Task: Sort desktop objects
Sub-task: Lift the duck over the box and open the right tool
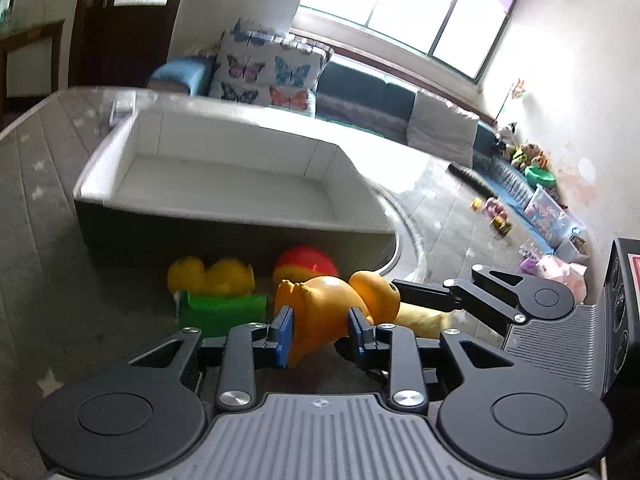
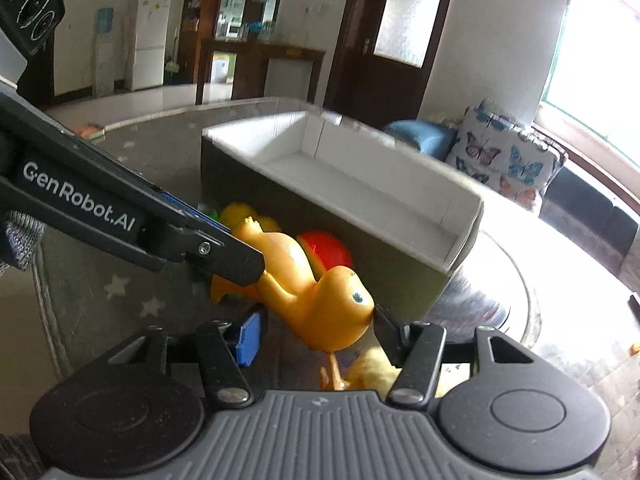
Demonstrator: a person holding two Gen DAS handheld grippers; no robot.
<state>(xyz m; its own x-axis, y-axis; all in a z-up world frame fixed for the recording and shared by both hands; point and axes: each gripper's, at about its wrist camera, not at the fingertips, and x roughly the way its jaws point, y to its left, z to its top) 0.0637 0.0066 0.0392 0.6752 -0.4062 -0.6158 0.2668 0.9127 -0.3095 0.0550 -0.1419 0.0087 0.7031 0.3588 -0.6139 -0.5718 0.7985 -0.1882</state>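
Orange duck toy [image 1: 320,312], one: body clamped between left gripper [image 1: 320,334] pads, head between right gripper [image 2: 316,334] jaws, whose grip cannot be told. Beyond the claws: one white box [image 1: 224,184], two yellow ducklings [image 1: 212,276], one green block [image 1: 220,310], one red-yellow ball [image 1: 306,264].

I see a glossy, smooth plastic duck [image 1: 320,312], a matt white cardboard box [image 1: 224,184] and a soft grey quilted cloth [image 1: 44,184].

One orange toy duck [image 1: 324,312], two yellow ducks [image 1: 212,276] behind a green block [image 1: 220,310] — one red-and-yellow ball [image 1: 306,264]. One white box [image 1: 224,172], two grippers.
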